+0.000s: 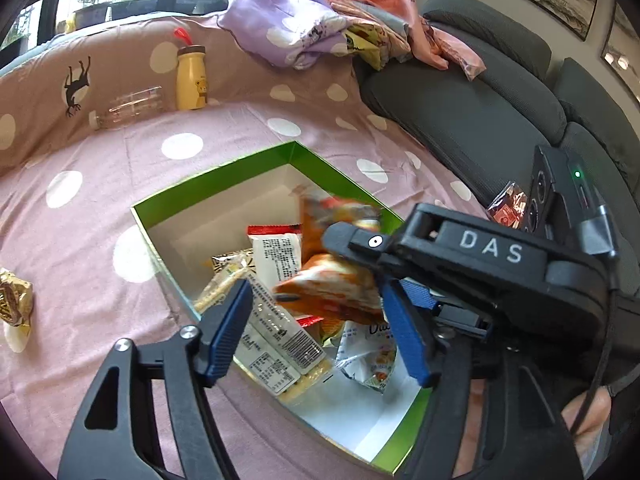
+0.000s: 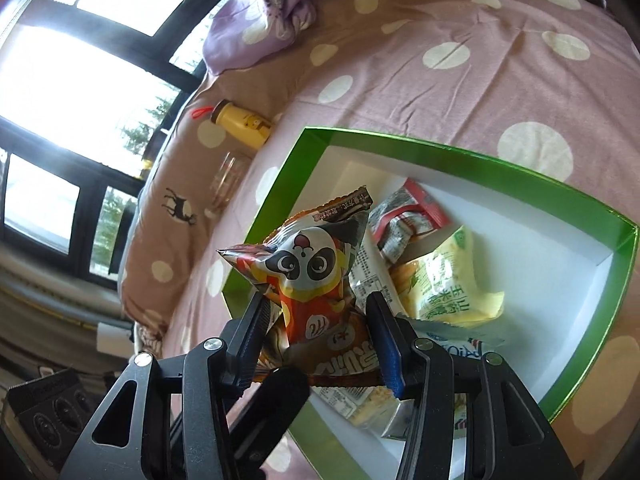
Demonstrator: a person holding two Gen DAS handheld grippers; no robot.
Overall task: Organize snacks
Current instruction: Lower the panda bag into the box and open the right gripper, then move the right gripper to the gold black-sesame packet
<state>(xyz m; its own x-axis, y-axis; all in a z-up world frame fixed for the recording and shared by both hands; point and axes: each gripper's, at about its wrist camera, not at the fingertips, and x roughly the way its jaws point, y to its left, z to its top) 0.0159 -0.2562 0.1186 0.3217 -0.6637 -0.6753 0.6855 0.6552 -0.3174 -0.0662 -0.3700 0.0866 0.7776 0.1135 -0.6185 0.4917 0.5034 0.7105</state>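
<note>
A green box with a white inside [image 1: 224, 168] [image 2: 460, 148] lies on the pink dotted sheet and holds several snack packets. My right gripper [image 2: 316, 312] is shut on an orange panda snack bag [image 2: 308, 276] and holds it over the box; the bag and that gripper also show in the left wrist view [image 1: 332, 292]. My left gripper [image 1: 316, 320] is open and empty, just above the box's near side. A gold-wrapped snack [image 1: 14, 300] lies on the sheet at the left. A red packet [image 1: 508, 206] lies by the sofa.
A yellow bottle [image 1: 192, 78] [image 2: 242, 124] and a clear empty bottle [image 1: 132, 108] lie against the pillow at the back. Piled clothes [image 1: 320, 28] sit on the grey sofa [image 1: 460, 108]. Windows are behind.
</note>
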